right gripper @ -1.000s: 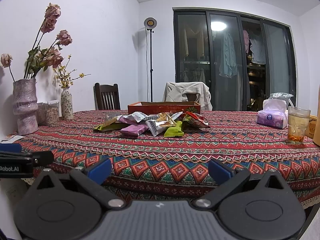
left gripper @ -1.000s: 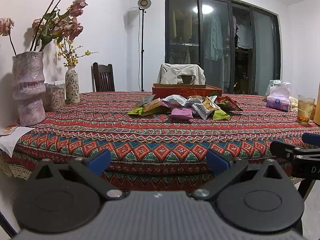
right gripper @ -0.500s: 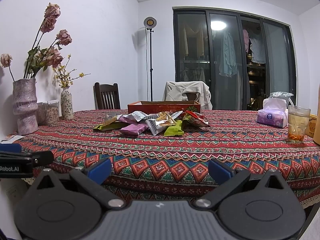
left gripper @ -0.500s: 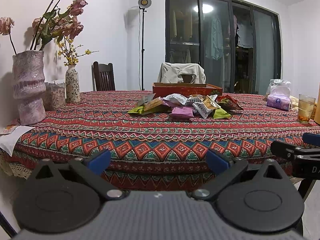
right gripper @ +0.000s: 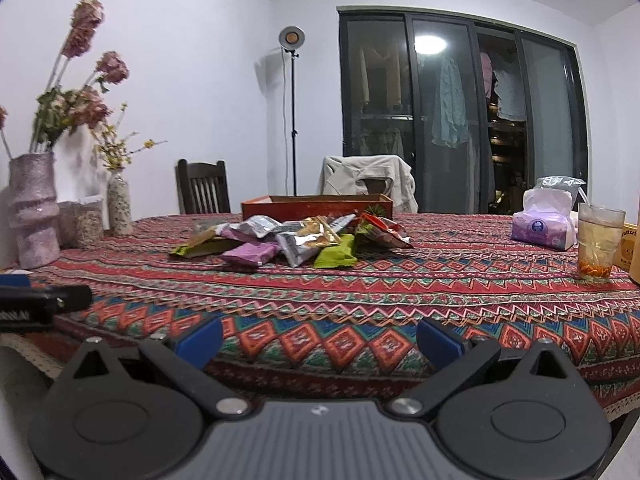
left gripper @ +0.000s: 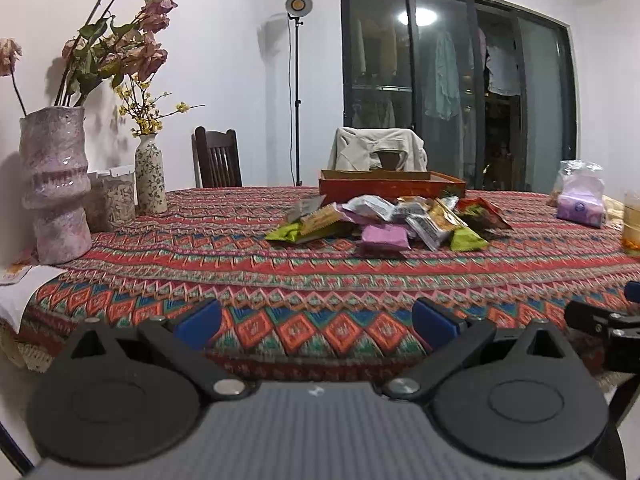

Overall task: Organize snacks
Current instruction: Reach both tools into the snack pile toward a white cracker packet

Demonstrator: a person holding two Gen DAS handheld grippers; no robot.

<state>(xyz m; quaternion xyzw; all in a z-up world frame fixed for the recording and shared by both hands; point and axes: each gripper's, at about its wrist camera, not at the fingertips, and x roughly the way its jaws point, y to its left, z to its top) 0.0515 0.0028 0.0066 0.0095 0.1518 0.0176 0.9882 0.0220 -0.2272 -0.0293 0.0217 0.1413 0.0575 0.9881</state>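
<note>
A pile of snack packets lies mid-table on the patterned cloth, with a purple packet and green ones in front. Behind it stands an orange-red tray. The pile and tray also show in the right wrist view. My left gripper is open and empty at the table's near edge, well short of the pile. My right gripper is open and empty too, at the near edge to the right of the left one.
A large pink vase and a small vase with jars stand at the left. A tissue pack and a glass of tea stand at the right. Chairs stand behind the table.
Both grippers have risen and moved slightly toward the table; the table top shows from a little higher. Both stay open.
</note>
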